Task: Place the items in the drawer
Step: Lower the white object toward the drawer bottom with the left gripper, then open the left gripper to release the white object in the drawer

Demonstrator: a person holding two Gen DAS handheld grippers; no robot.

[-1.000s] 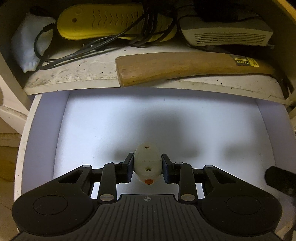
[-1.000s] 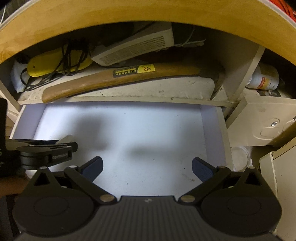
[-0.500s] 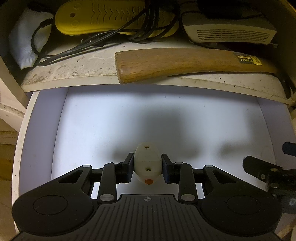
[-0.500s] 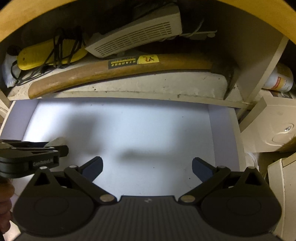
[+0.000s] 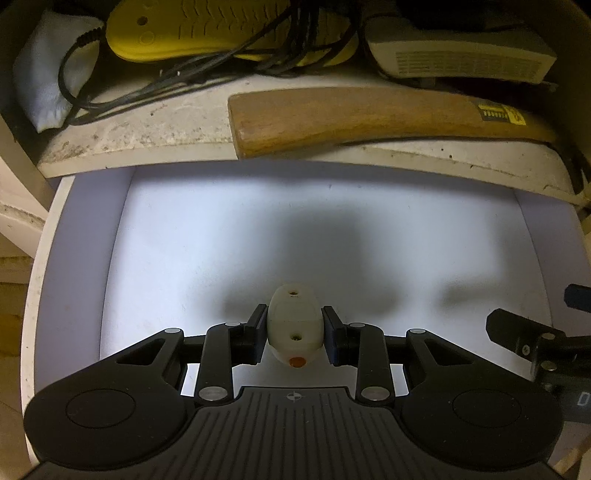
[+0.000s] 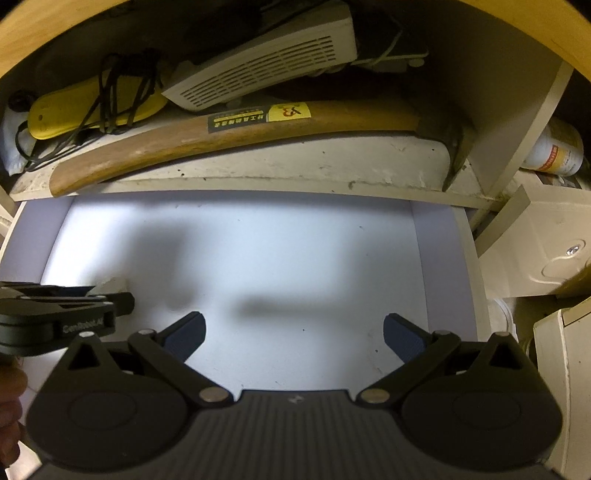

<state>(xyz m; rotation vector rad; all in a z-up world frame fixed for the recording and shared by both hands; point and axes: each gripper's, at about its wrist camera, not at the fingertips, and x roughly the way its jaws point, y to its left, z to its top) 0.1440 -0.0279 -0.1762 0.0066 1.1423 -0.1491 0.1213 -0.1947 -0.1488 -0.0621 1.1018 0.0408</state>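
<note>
Over the drawer (image 5: 85, 258), left gripper (image 5: 294, 328) jaws clench a white oval piece (image 5: 293, 325); right gripper (image 6: 294, 332) jaws spread.

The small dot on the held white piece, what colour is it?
Orange dot, clearest in the left wrist view.

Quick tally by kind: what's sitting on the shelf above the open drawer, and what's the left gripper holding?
Hammer, wooden handle: 1
Yellow insole-shaped piece: 1
Black cable bundle: 1
White vented box: 1
White pouch: 1
Small white oval item held in the left gripper over the drawer: 1
Total: 6
</note>
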